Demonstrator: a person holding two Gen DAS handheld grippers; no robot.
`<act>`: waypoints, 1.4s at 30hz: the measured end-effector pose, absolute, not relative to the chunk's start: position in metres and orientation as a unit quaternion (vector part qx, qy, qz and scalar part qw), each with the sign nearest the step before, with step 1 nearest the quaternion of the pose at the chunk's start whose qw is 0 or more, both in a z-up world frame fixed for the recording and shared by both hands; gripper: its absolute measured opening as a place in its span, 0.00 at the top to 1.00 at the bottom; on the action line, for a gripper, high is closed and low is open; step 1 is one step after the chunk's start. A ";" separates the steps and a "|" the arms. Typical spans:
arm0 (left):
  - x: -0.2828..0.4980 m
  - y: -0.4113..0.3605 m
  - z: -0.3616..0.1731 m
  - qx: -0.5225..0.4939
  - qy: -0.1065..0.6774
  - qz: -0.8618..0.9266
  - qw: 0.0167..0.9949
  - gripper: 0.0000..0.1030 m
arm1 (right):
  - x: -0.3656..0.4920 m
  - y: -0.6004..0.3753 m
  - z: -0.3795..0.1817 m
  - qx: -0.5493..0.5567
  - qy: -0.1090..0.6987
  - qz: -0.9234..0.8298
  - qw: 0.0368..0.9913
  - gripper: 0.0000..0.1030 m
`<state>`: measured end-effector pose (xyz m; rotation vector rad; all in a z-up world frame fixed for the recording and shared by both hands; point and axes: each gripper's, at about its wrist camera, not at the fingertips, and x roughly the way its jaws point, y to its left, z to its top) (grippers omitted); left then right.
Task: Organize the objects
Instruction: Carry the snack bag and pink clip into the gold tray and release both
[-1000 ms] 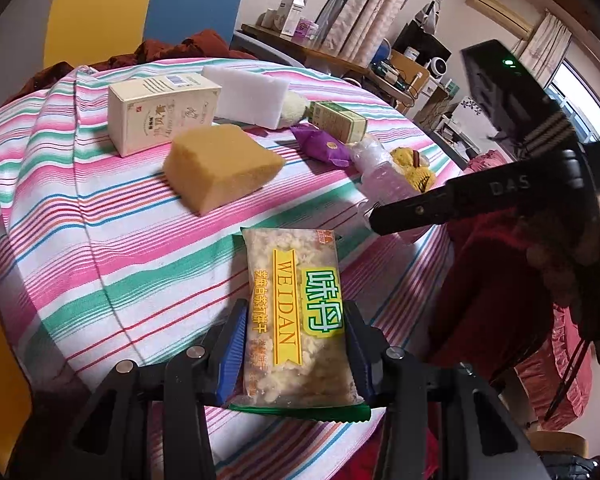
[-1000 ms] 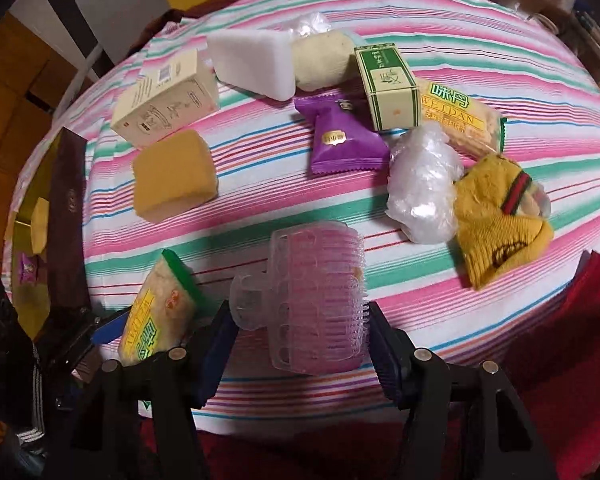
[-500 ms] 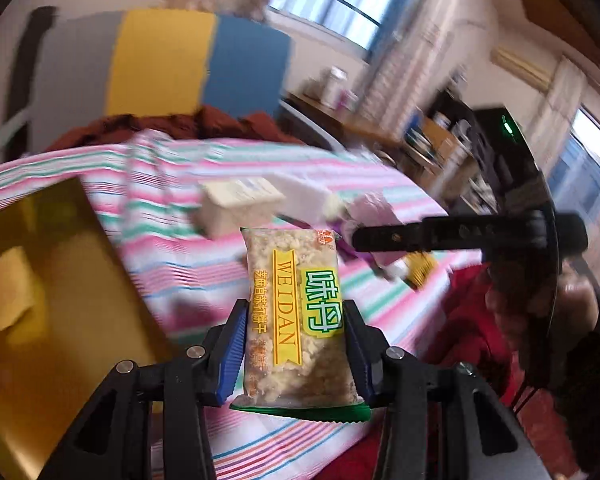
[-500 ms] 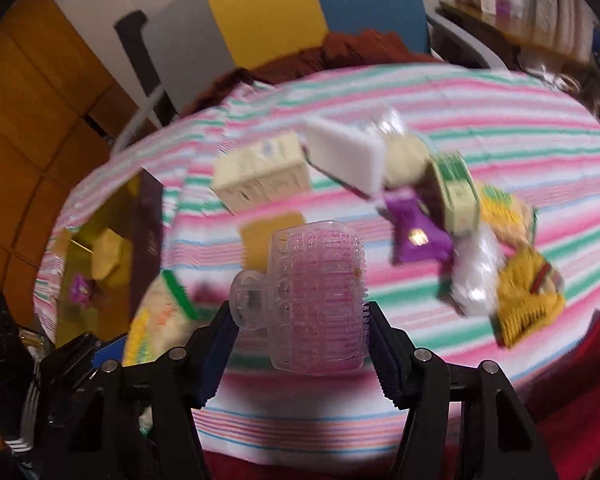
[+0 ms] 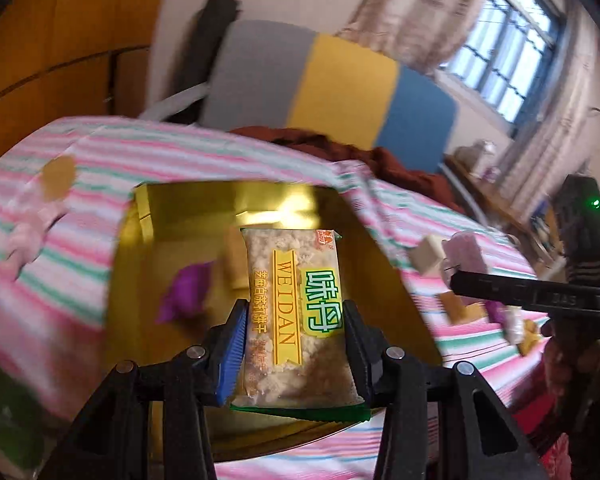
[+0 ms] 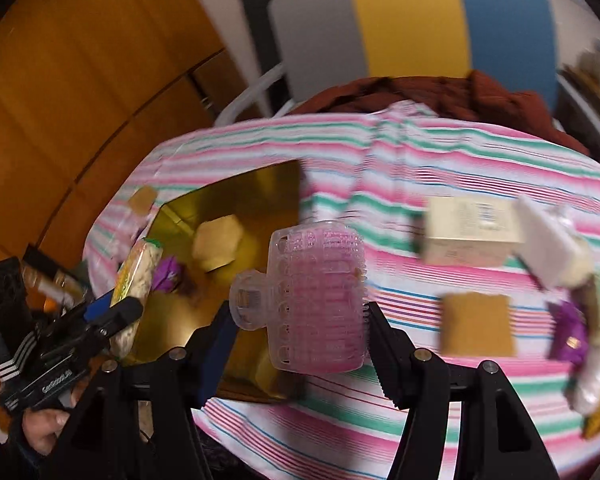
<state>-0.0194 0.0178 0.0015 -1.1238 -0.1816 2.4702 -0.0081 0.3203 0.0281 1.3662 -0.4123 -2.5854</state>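
Left wrist: left claw angled down, gripping snack packet over gold box.

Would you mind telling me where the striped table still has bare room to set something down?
Bare striped cloth lies toward the near edge, between the gold box and the yellow sponge. Another strip runs between the gold box and the cream carton. The right end is crowded: white sponge, purple packet.

snack packet: clear, yellow-green "WEIDAN" label, held upright over gold box
hair clip: translucent pink, held above table's striped cloth, beside box
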 end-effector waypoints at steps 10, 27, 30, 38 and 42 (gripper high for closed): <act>-0.020 -0.014 -0.014 -0.414 -0.083 0.896 0.140 0.51 | -0.042 0.242 -0.005 0.507 -0.091 -0.845 0.142 0.37; -0.018 -0.011 -0.006 -0.415 -0.060 0.903 0.092 0.51 | -0.022 0.214 -0.002 0.467 -0.042 -0.878 0.101 0.22; -0.016 -0.008 -0.006 -0.419 -0.057 0.902 0.086 0.51 | -0.014 0.210 0.006 0.440 -0.023 -0.895 0.075 0.17; -0.013 0.004 -0.003 -0.422 -0.035 0.902 0.089 0.51 | -0.001 0.210 0.012 0.409 -0.009 -0.911 0.053 0.11; -0.012 0.011 -0.002 -0.424 -0.025 0.901 0.091 0.51 | 0.003 0.214 0.014 0.403 -0.015 -0.914 0.049 0.10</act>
